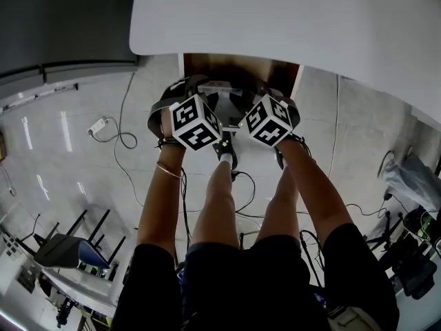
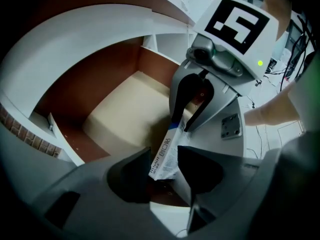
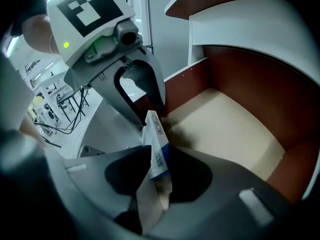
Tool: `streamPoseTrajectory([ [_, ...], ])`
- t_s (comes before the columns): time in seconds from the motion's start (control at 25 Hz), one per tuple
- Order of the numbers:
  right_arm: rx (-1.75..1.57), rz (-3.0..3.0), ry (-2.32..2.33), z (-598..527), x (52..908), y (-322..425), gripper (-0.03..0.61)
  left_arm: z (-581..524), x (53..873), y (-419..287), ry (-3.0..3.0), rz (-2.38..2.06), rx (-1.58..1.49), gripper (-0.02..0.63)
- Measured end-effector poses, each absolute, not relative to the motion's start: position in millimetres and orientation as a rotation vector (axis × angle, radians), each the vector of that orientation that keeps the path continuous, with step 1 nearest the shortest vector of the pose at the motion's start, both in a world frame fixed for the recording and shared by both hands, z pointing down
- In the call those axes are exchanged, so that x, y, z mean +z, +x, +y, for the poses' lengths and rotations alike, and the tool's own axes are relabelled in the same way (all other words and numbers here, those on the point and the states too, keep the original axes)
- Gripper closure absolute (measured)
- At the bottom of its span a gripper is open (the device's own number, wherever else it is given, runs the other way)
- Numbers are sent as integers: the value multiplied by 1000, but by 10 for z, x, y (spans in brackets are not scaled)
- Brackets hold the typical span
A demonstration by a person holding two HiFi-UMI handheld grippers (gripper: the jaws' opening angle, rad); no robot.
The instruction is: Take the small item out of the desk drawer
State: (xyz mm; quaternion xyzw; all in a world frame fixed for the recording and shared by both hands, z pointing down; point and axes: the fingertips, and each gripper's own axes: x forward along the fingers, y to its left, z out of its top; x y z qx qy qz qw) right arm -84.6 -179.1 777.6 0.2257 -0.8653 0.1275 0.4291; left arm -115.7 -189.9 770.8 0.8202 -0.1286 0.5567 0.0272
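Right gripper view: the right gripper [image 3: 159, 159] is clamping a box [image 3: 156, 144] above the drawer [image 3: 235, 134]. The left gripper [image 2: 164, 156] is gaping around it.

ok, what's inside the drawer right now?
The drawer shows bare beige floor and brown walls. The small box is clamped in the right gripper over it; floor beneath them is hidden.
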Motion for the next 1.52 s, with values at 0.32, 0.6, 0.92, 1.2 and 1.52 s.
streamPoseTrajectory([
  [0.32, 297, -2158, 529, -1707, 7765, -863, 476, -1748, 7867, -1195, 2488, -340, 1765, 442],
  [0.6, 294, -2146, 504, -1755, 7727, -840, 474, -1767, 7881, -1180, 2474, -337, 1754, 442],
  [0.92, 267, -2117, 450, -1841, 7842, -933, 428, -1728, 7867, -1191, 2481, -320, 1739, 442],
  [1.2, 251, -2083, 396, -1840, 7930, -988, 433, -1710, 7843, -1211, 2486, -311, 1718, 442],
  [1.52, 200, -2067, 347, -1760, 7910, -1036, 460, -1763, 7699, -1253, 2514, -444, 1580, 495],
])
